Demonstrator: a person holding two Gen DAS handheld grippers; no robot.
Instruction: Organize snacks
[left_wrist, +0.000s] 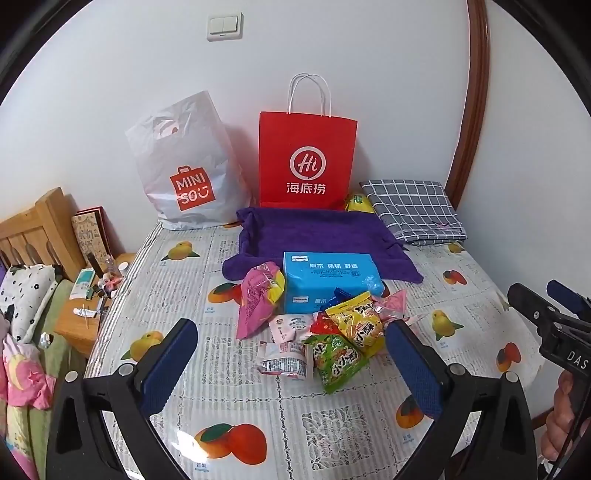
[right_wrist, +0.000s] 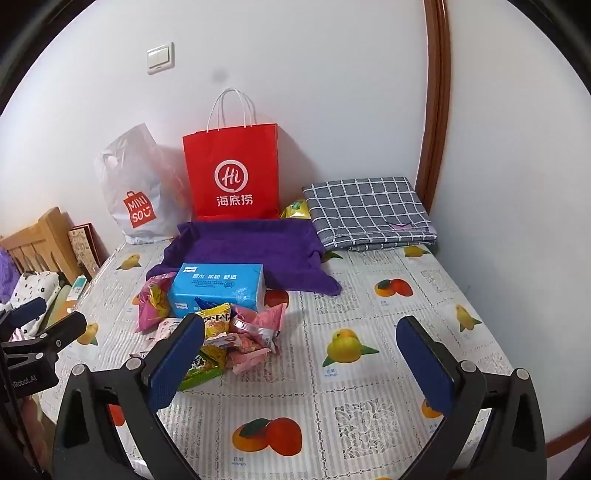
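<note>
A pile of snack packets (left_wrist: 325, 332) lies on the fruit-print tablecloth (left_wrist: 258, 406); it also shows in the right wrist view (right_wrist: 236, 332). It holds a pink bag (left_wrist: 256, 302), a yellow packet (left_wrist: 360, 321), a green packet (left_wrist: 338, 360) and small white and pink packets. A blue tissue box (left_wrist: 328, 277) sits behind it on a purple towel (left_wrist: 317, 232). My left gripper (left_wrist: 291, 373) is open, its fingers either side of the pile's near edge. My right gripper (right_wrist: 301, 365) is open and empty, to the right of the pile.
A red paper bag (left_wrist: 308, 158) and a white Miniso plastic bag (left_wrist: 184, 166) stand against the back wall. A folded grey checked cloth (left_wrist: 413, 210) lies at the back right, a yellow pack (left_wrist: 358, 203) beside it. A bed and cluttered nightstand (left_wrist: 92, 295) are left.
</note>
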